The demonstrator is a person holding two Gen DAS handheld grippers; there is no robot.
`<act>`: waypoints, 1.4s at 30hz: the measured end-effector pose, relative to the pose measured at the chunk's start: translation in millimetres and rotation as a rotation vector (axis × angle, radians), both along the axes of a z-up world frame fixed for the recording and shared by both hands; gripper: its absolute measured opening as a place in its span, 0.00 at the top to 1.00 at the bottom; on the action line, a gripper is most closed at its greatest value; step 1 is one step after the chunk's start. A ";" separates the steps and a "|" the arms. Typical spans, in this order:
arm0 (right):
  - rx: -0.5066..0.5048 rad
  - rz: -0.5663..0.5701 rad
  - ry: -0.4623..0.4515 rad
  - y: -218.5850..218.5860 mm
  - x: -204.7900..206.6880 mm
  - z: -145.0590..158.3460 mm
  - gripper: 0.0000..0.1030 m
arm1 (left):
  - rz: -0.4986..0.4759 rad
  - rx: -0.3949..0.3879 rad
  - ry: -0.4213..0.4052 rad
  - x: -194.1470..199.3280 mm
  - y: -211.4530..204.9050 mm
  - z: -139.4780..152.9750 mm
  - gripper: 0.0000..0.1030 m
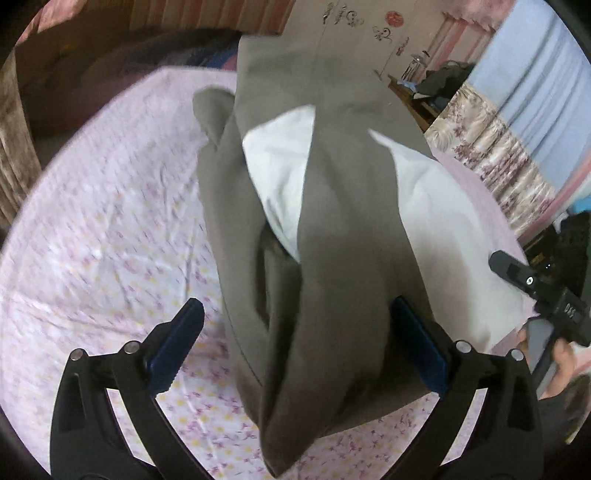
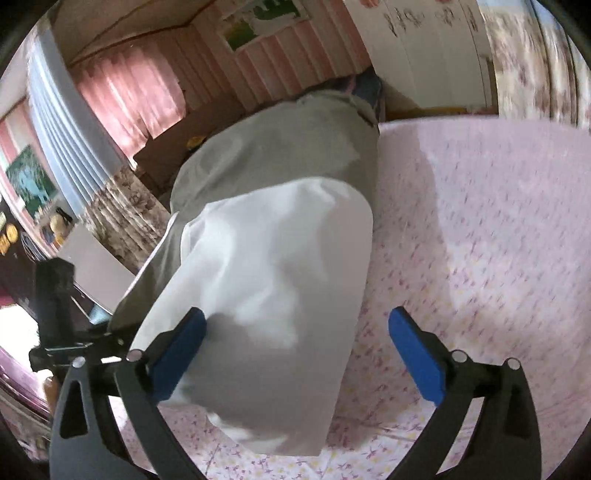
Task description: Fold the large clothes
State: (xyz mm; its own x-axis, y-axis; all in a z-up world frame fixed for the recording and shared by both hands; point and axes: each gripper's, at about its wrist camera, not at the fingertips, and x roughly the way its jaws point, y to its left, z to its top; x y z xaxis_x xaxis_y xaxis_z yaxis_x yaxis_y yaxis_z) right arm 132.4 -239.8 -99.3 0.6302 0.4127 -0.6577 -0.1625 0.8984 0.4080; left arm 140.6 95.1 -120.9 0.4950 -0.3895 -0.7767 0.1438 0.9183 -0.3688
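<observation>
A large grey-brown garment (image 1: 332, 221) with white lining (image 1: 280, 177) lies lengthwise on the bed's pink floral sheet (image 1: 110, 221). My left gripper (image 1: 301, 350) is open wide over its near end. The cloth lies between the jaws; the right pad is at its edge and the left pad stands apart from it. In the right wrist view, the white lining (image 2: 273, 258) covers the grey cloth (image 2: 277, 147). My right gripper (image 2: 295, 354) is open wide, with its left pad against the lining and its right pad over bare sheet (image 2: 480, 221). A hand (image 1: 561, 354) holds the right gripper at the frame's right edge.
The bed's right edge (image 1: 509, 221) borders floral and blue curtains (image 1: 517, 122). A cluttered wooden desk (image 1: 424, 92) and a white wardrobe (image 1: 351, 29) stand beyond the bed. Dark bedding (image 1: 166, 51) lies at the far end. Pink curtains (image 2: 129, 96) hang at the left.
</observation>
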 end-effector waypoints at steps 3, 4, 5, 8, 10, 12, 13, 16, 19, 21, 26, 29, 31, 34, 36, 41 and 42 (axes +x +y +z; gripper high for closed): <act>0.039 0.009 0.018 -1.0 5.0 -12.1 0.03 | -0.002 -0.046 0.034 2.4 1.0 -11.1 0.03; 0.050 0.011 0.027 -0.9 7.1 -16.8 0.03 | -0.007 -0.042 0.034 2.4 -0.7 -12.9 0.03; 0.072 0.016 0.044 -0.8 10.4 -22.6 0.03 | -0.010 -0.034 0.033 2.2 -2.7 -14.0 0.03; 0.068 0.046 0.040 3.1 16.6 -27.8 0.04 | -0.047 -0.030 0.019 0.8 -11.4 -13.8 0.23; 0.050 0.102 0.028 9.9 22.0 -28.1 0.18 | -0.058 -0.005 0.008 0.6 -17.4 -12.8 0.28; 0.015 0.136 0.012 18.0 26.5 -23.8 0.26 | -0.065 0.005 0.001 2.9 -20.6 -13.2 0.35; 0.000 0.147 0.004 20.4 26.8 -21.4 0.34 | -0.060 -0.004 0.003 3.4 -19.9 -12.7 0.38; -0.061 0.178 -0.044 24.5 24.9 -13.7 0.52 | -0.044 0.055 -0.035 -1.6 -29.3 -3.1 0.48; -0.126 0.192 -0.130 25.9 14.4 -4.2 0.63 | -0.029 0.126 -0.075 -7.0 -42.0 8.4 0.56; -0.131 0.190 -0.166 19.5 9.5 0.4 0.66 | -0.024 0.163 -0.090 -10.1 -54.8 16.3 0.59; -0.142 0.148 -0.233 -20.7 -4.2 15.7 0.72 | -0.049 0.191 -0.137 -20.6 -96.9 32.0 0.62; -0.172 0.093 -0.270 -48.1 -14.2 25.9 0.74 | -0.081 0.204 -0.167 -23.2 -134.0 39.6 0.63; -0.198 0.049 -0.276 -70.5 -23.7 30.6 0.74 | -0.110 0.193 -0.176 -23.5 -157.0 41.8 0.63; -0.225 -0.016 -0.263 -106.2 -37.7 31.6 0.75 | -0.165 0.193 -0.195 -27.7 -193.9 42.4 0.63; -0.245 -0.050 -0.259 -119.2 -46.0 31.8 0.75 | -0.209 0.202 -0.212 -33.4 -219.1 42.5 0.63; -0.342 -0.070 -0.220 -141.9 -62.9 14.5 0.75 | -0.265 0.239 -0.231 -40.5 -241.4 32.5 0.53; -0.353 -0.066 -0.230 -140.0 -63.5 13.1 0.74 | -0.262 0.248 -0.233 -40.8 -239.1 28.4 0.47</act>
State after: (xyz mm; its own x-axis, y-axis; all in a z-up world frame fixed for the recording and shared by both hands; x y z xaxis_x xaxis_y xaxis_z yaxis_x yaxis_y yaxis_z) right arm 68.9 -379.8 -86.2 0.7944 0.1413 -0.5907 -0.1507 0.9880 0.0336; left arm 99.8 -144.0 -92.5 0.5772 -0.3405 -0.7422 0.4372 0.8965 -0.0712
